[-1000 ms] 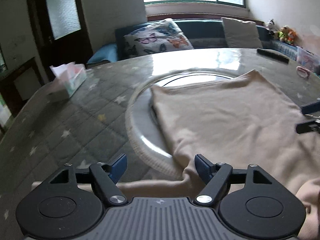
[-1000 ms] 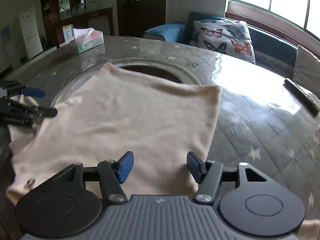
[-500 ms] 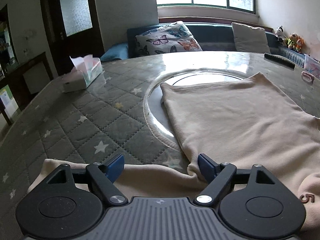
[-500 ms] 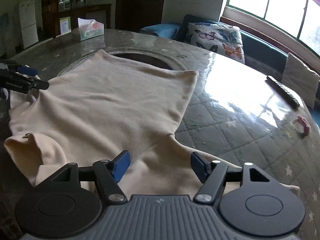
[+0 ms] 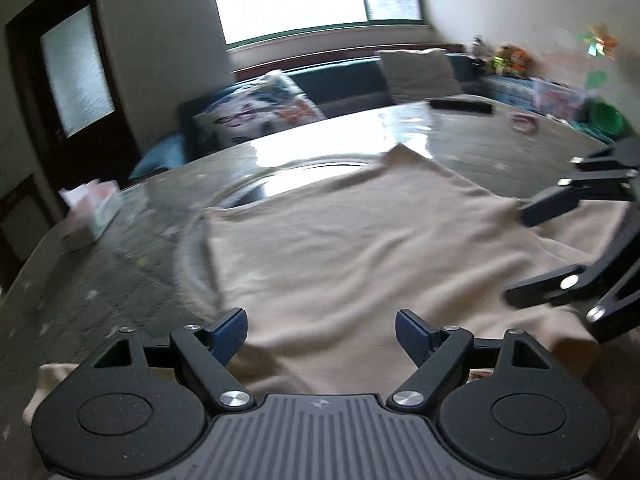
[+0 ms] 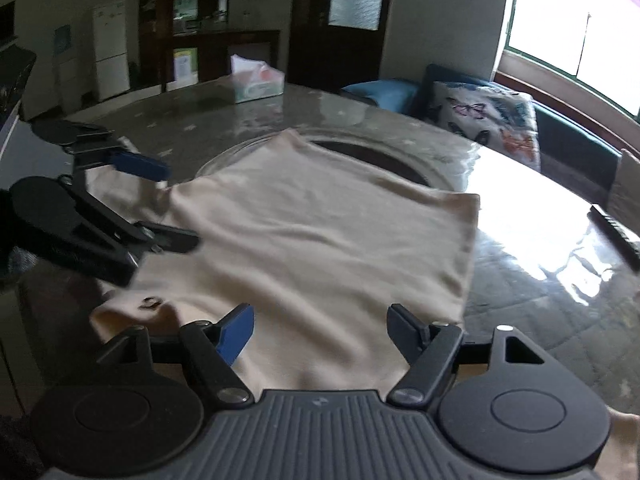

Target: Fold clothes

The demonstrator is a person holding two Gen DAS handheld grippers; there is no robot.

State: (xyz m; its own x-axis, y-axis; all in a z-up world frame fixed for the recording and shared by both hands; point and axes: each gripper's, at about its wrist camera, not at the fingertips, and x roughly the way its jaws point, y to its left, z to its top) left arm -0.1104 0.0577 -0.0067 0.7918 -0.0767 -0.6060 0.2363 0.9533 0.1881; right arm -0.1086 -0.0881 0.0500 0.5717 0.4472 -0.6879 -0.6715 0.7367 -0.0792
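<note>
A beige garment (image 5: 340,240) lies spread flat on the round table (image 5: 100,300), with its far corners over the glass ring in the middle. In the left wrist view my left gripper (image 5: 320,334) hangs open over the garment's near edge, nothing between its fingers. My right gripper (image 5: 520,256) shows at the right, over the cloth. In the right wrist view the garment (image 6: 320,232) fills the centre. My right gripper (image 6: 320,332) hovers above its near hem with jaws opening and no cloth pinched. The left gripper (image 6: 176,205) is at the left, open, above the folded sleeve area.
A tissue box (image 5: 92,216) stands at the table's far left edge. A black remote (image 5: 460,105) and a small pink item (image 5: 524,122) lie on the far right side. Beyond the table is a sofa with a butterfly pillow (image 6: 488,120).
Both grippers have swung inward over the garment, so each now appears large in the other's view. The jaws of both stand wider than before. The garment lies as it did.
</note>
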